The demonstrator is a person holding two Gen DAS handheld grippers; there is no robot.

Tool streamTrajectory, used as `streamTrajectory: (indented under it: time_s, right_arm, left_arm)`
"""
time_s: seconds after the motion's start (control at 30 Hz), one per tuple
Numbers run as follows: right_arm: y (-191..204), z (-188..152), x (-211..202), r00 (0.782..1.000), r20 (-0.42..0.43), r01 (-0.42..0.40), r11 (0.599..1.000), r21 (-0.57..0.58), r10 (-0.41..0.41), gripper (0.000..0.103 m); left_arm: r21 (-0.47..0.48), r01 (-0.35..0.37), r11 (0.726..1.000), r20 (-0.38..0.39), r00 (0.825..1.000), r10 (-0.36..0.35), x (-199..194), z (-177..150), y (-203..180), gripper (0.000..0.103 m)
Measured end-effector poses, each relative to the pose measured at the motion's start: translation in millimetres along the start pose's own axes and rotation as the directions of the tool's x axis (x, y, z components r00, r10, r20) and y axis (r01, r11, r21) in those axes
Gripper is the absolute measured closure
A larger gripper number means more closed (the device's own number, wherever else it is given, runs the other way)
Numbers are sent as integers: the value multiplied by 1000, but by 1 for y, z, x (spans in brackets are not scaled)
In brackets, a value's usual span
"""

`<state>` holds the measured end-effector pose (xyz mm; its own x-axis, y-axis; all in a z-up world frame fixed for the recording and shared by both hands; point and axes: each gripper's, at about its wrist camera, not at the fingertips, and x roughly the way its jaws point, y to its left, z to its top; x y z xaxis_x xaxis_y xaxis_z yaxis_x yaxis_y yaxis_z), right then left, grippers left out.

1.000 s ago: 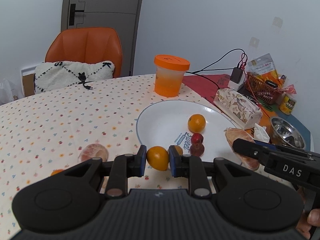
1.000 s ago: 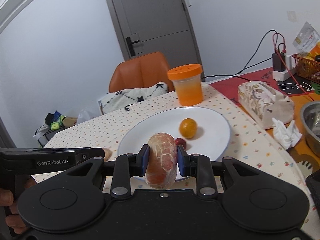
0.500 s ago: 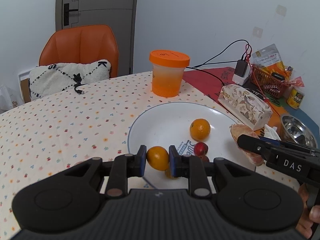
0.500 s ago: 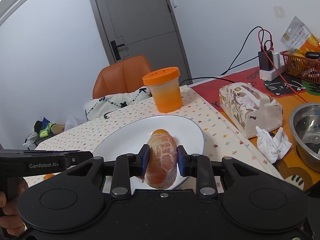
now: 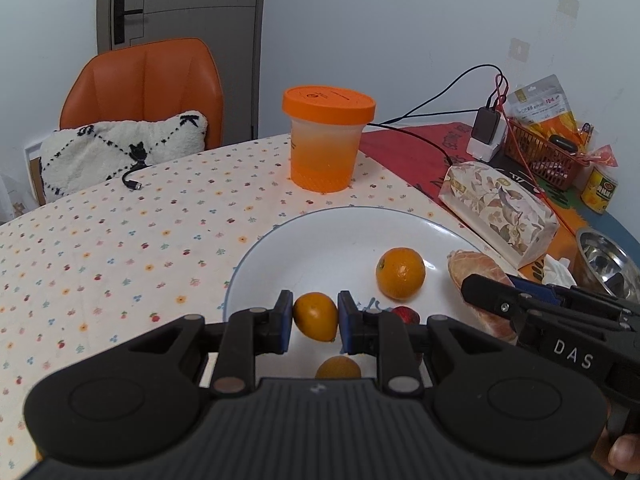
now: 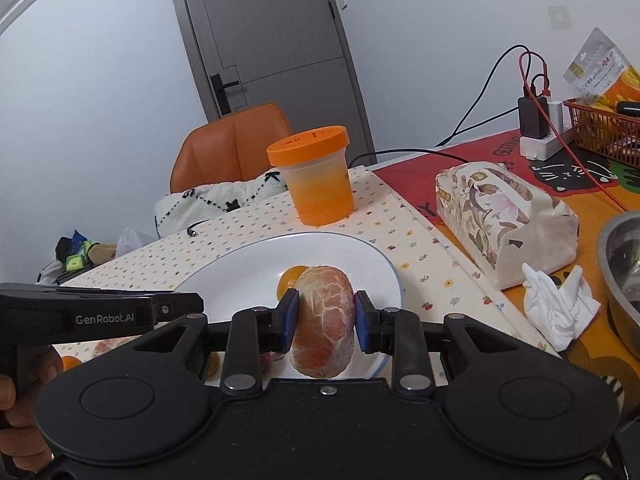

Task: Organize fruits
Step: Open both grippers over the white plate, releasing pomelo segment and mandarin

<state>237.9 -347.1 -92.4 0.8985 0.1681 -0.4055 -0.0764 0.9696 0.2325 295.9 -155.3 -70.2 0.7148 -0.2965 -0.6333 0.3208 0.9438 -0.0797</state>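
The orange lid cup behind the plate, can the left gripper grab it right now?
Probably not: the left gripper is shut on a small orange, so its jaws are full; the cup stands unobstructed beyond the plate.

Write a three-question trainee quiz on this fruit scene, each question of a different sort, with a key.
1. True or false: the left gripper is shut on a small orange fruit.
2. Multiple choice: what does the right gripper hold? A) a banana B) a peeled citrus fruit C) a red berry
3. Fill in: the lidded orange container stands on the tablecloth, beyond the white ____.

Key: 1. true. 2. B. 3. plate.
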Motion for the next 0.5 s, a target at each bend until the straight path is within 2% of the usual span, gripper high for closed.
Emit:
streamTrajectory:
  time_s: [0.1,0.2,0.27,0.33,0.43,0.5]
  right_arm:
    - [-1,0,5,1000,0,15,1000,2,-15,75]
    - [1,-1,8,1000,-21,-9,1000,10,9,67]
    - [3,-2,4,1000,-22,-20,1000,11,21,49]
    - [4,-4,-1,1000,-7,-28,1000,6,28,43]
    - [4,-4,-5,998,-23,-51,998,21,52,43]
    - [4,-7,-8,998,-30,-55,998,26,55,43]
  left_arm:
    - [-1,4,1000,-3,1000,-4,4,1,-2,81]
    - [1,9,1000,2,1000,-9,3,0,-4,81]
    - [-2,13,1000,11,1000,-13,1,0,-4,79]
    - [-16,22,1000,8,1000,-22,-1,0,-3,77]
    - [-16,28,999,12,1000,-27,-9,-1,-2,76]
    - [-15,21,1000,21,1000,-20,-15,-2,-1,72]
